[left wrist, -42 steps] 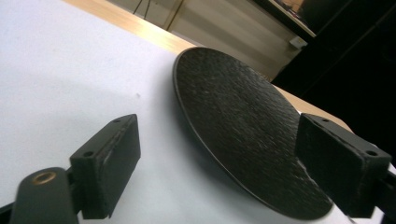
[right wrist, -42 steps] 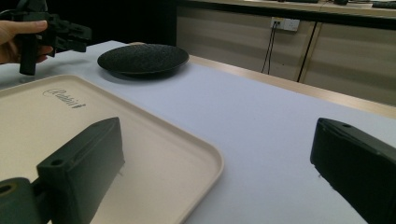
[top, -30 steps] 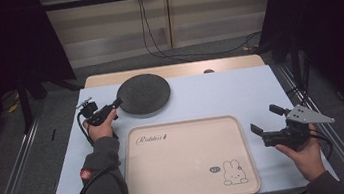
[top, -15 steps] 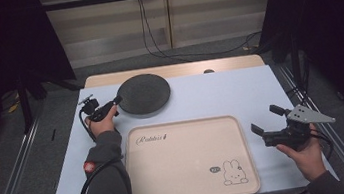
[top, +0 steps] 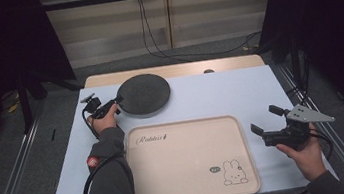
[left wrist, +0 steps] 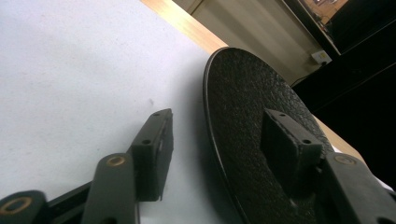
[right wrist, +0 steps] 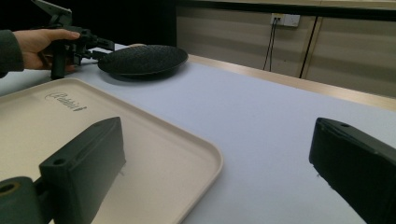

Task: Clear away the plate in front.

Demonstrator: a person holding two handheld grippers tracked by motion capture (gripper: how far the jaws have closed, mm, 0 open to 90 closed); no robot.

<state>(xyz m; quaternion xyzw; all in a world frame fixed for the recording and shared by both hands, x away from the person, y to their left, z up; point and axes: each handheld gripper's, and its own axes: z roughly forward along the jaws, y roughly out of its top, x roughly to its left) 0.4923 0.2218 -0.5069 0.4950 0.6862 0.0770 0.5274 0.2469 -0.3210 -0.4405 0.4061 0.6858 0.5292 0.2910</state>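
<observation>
A round black plate [top: 144, 94] with a rough surface lies at the back left of the white table [top: 219, 90]. My left gripper [top: 119, 103] reaches its near-left rim from the left. In the left gripper view the plate [left wrist: 252, 116] stands edge-on between the jaws, one finger [left wrist: 154, 149] on the table side and the other over the top face. The jaws have just been closing, and a gap still shows beside the rim. My right gripper [top: 263, 119] hovers open right of the beige tray [top: 183, 123], nothing between its jaws.
The beige tray, printed with a rabbit and the word Rabbit, fills the front middle of the table. In the right gripper view its corner [right wrist: 205, 154] lies just left of the jaws. A wooden strip edges the table's far side; cables hang behind.
The left gripper has edged a little toward the black plate's rim. The right hand and the tray have not moved.
</observation>
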